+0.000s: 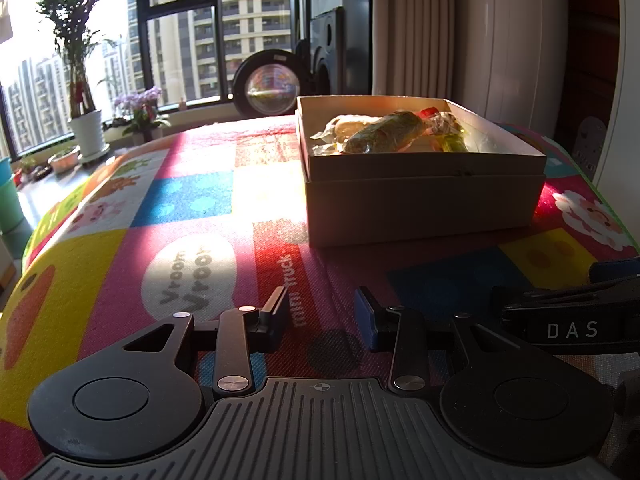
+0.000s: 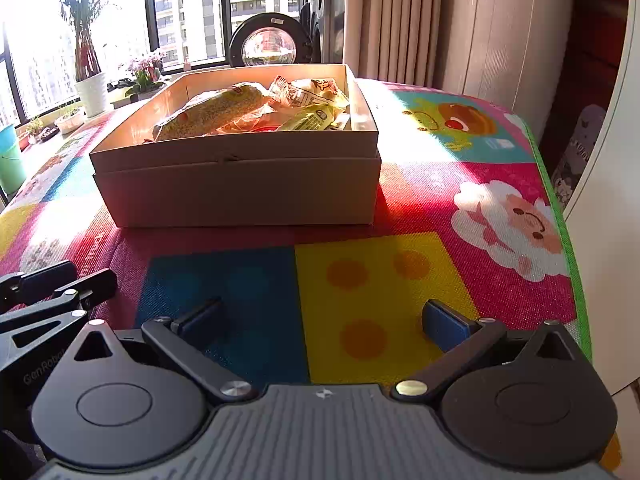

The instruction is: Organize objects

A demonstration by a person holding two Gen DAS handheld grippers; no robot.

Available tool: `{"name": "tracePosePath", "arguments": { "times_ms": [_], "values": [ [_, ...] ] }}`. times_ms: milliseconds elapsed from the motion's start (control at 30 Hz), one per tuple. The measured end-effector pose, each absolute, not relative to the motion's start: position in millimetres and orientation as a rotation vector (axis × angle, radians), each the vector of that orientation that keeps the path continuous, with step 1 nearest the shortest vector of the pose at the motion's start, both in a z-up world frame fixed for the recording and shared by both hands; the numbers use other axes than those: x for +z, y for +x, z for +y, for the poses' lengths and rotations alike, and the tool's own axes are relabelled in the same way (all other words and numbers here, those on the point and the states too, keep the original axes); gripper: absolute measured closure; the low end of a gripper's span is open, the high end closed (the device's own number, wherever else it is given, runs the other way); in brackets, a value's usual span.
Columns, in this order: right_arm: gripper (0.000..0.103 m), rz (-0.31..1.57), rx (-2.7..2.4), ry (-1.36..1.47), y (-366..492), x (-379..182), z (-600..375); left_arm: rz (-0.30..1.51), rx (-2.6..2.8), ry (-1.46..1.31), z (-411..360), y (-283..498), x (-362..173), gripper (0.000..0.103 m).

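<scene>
An open cardboard box (image 1: 424, 204) (image 2: 240, 188) stands on a colourful play mat. Several wrapped snack packets lie inside it, among them a long speckled packet (image 1: 384, 133) (image 2: 216, 114) and a yellow-green packet (image 2: 312, 118). My left gripper (image 1: 322, 312) hovers low over the mat, short of the box and to its left, open with nothing between its fingers. My right gripper (image 2: 324, 320) is open wider over the blue and yellow squares in front of the box, also empty. Each gripper shows at the edge of the other's view.
The play mat (image 1: 192, 196) (image 2: 440, 168) covers a raised surface whose right edge has a green border (image 2: 560, 216). Behind the box stand a round black speaker (image 1: 268, 84), curtains (image 2: 392, 16), a window and potted plants (image 1: 86, 128).
</scene>
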State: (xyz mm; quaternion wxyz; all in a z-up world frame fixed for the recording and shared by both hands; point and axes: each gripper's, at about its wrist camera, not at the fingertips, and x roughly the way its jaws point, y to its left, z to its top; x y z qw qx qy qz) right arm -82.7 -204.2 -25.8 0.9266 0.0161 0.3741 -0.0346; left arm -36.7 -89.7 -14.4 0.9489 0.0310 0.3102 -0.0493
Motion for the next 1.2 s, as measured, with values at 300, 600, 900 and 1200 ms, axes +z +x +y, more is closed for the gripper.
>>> {"name": "tracePosePath", "arguments": {
  "times_ms": [300, 600, 900, 1200],
  "values": [
    [0.0, 0.753, -0.064, 0.025, -80.9, -26.5, -203.4, 0.631, -0.101, 0.061, -89.6, -36.5, -14.6, 0.063],
    [0.0, 0.746, -0.058, 0.024, -81.0, -27.2, -204.5, 0.631, -0.1, 0.062, -89.6, -36.2, -14.7, 0.063],
    [0.0, 0.744, -0.057, 0.026, -81.3, -27.5, -205.2, 0.631, -0.099, 0.064, -89.7, -36.1, -14.9, 0.063],
    [0.0, 0.744, -0.057, 0.026, -81.6, -27.5, -205.3, 0.632, -0.1, 0.063, -89.7, -36.4, -15.2, 0.063]
  ]
}}
